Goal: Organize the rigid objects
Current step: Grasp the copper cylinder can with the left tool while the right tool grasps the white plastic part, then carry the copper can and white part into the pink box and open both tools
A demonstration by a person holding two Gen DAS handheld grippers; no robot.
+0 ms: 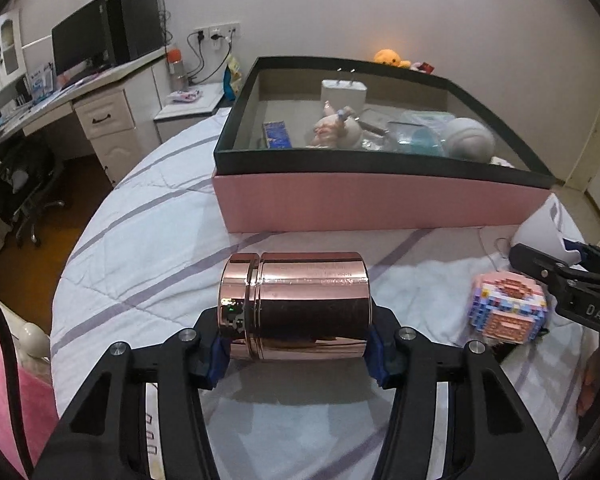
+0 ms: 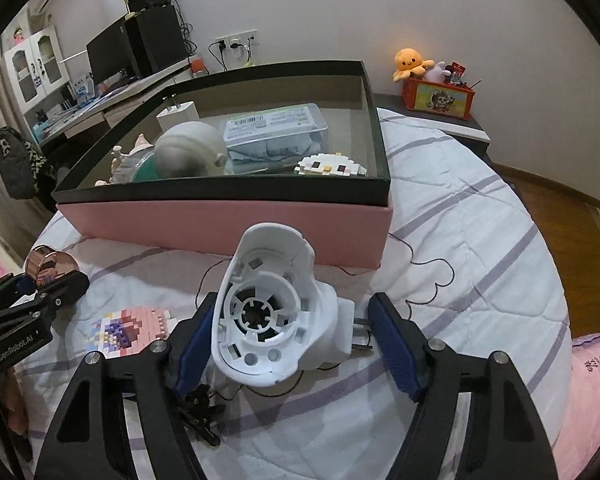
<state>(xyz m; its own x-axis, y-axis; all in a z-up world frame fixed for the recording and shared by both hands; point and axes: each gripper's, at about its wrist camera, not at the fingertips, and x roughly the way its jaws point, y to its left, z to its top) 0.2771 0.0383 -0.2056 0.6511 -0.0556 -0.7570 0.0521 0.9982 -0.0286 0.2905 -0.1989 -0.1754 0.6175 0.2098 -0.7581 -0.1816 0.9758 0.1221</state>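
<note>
The pink box with its black rim sits on the bed and serves as the landmark. Just in front of it a shiny copper tin lies on its side, and the left gripper has its blue-padded fingers pressed on the tin's two ends. To the right of the tin lies a pink block figure. In front of the box's right half, a white plastic plug-in device stands between the fingers of the right gripper; its left pad touches the shell, while the right pad stands clear of the plug prongs, so nothing is clamped. A thin black cord trails across the bedding there. Inside the box lie a grey ball, a clear plastic case and a white charger.
</note>
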